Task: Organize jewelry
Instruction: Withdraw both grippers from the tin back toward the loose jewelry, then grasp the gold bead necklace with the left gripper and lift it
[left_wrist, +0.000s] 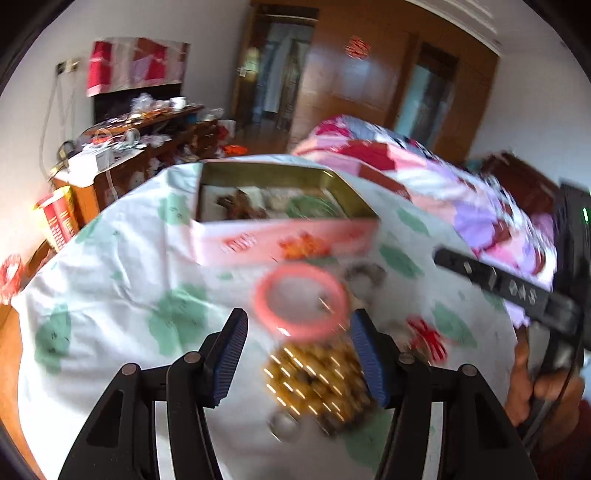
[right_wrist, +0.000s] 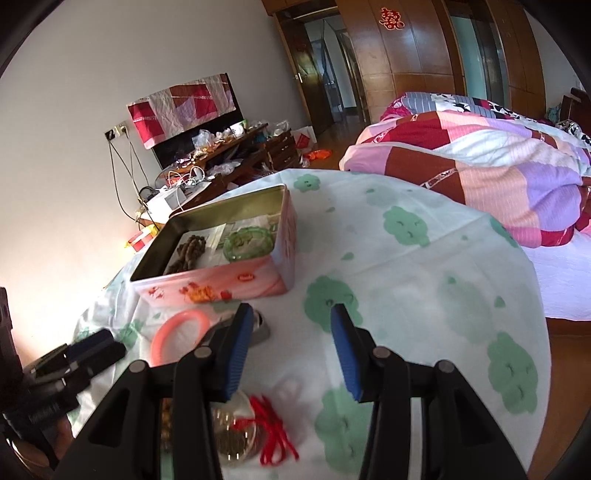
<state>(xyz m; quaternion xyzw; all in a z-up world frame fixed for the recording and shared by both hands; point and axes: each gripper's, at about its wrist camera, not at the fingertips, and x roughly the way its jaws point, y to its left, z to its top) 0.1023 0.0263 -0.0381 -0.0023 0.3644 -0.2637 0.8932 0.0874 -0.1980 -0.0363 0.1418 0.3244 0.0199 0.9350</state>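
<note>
Two tools, left (left_wrist: 297, 332) and right (right_wrist: 291, 332), gape empty above one pink bangle (left_wrist: 301, 301) and one tin (right_wrist: 218, 254).

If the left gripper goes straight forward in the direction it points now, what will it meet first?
Most likely the pink bangle, lying on the cloth just ahead of the open left gripper. Golden beads lie below its fingers. The picture is blurred, so depth is uncertain.

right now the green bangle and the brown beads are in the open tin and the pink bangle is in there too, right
Not quite. The green bangle and the brown beads are in the open tin, but the pink bangle is not: it lies on the cloth just in front of the tin. The right wrist view shows this clearly.
</note>
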